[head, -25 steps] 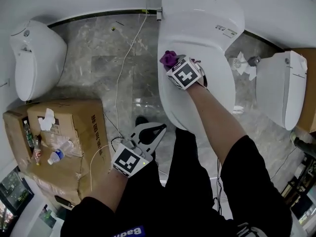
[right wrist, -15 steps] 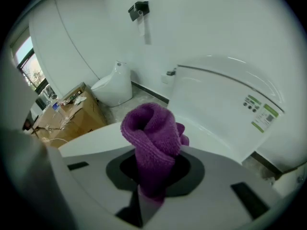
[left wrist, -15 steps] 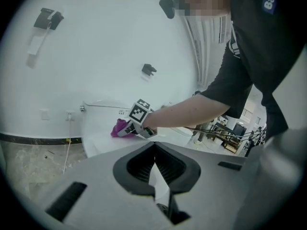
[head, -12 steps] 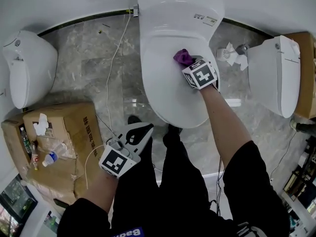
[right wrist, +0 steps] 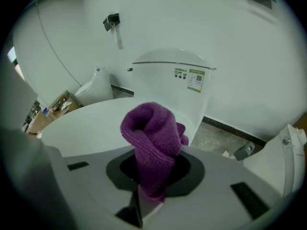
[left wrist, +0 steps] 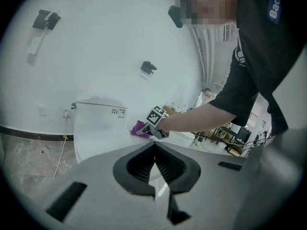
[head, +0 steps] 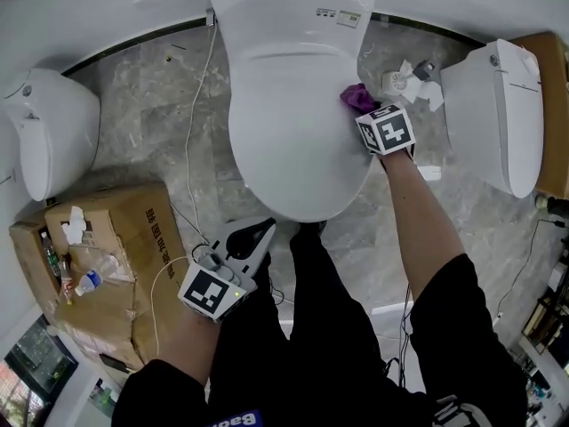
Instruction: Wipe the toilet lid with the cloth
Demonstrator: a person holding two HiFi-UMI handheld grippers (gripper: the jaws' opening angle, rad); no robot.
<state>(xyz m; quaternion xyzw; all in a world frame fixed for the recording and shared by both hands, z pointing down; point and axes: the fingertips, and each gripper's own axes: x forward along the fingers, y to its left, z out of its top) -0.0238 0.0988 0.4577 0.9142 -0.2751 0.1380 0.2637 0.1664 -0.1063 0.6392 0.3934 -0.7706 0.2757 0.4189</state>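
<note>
Currently: purple terry cloth (right wrist: 152, 138), bunched into a rolled tuft, clamped between the jaws of the right gripper (head: 366, 114) and standing out ahead of them. Tuft rests on the closed white toilet lid (head: 293, 132) near its edge, just under the jaw tips. Wiping judged mid-course; lid shows no streaks, so share covered is unclear. Left gripper (head: 252, 238): jaws together, empty, well apart from the lid. Cardboard box (head: 107, 247) to its outer side.
</note>
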